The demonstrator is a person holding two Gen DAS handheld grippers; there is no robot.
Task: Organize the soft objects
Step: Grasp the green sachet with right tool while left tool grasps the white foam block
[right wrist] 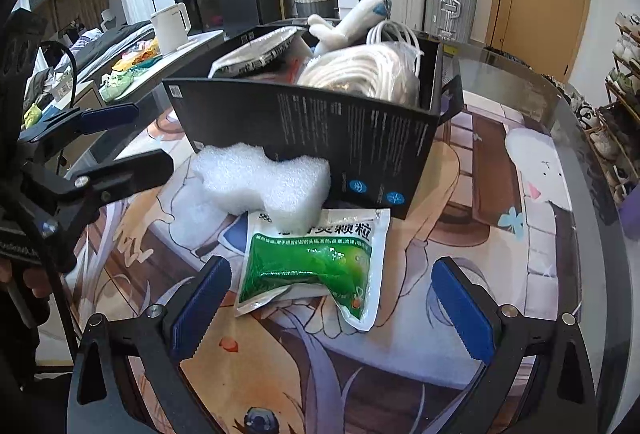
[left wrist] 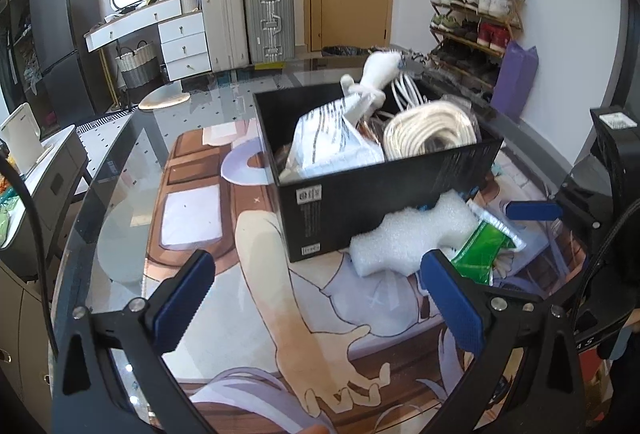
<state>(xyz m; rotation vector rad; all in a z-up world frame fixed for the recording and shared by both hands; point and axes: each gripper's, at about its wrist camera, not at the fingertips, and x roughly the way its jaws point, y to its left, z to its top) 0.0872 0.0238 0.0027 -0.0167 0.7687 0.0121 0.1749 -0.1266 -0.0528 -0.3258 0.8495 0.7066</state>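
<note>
Now the right gripper (right wrist: 334,302) has spread jaws, green pouch (right wrist: 316,270) just ahead between them. Pinch its flat edge, I'd say. Left gripper (left wrist: 316,298) also gapes, empty.

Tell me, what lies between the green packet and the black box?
The white foam block sits between them, overlapping the green packet and touching the black box; right wrist view shows it.

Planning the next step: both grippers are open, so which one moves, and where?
Probably ease the right hand-held gripper forward onto the green pouch: its jaws are open and already straddle it. The pouch lies outside the black box, partly under the foam block.
</note>
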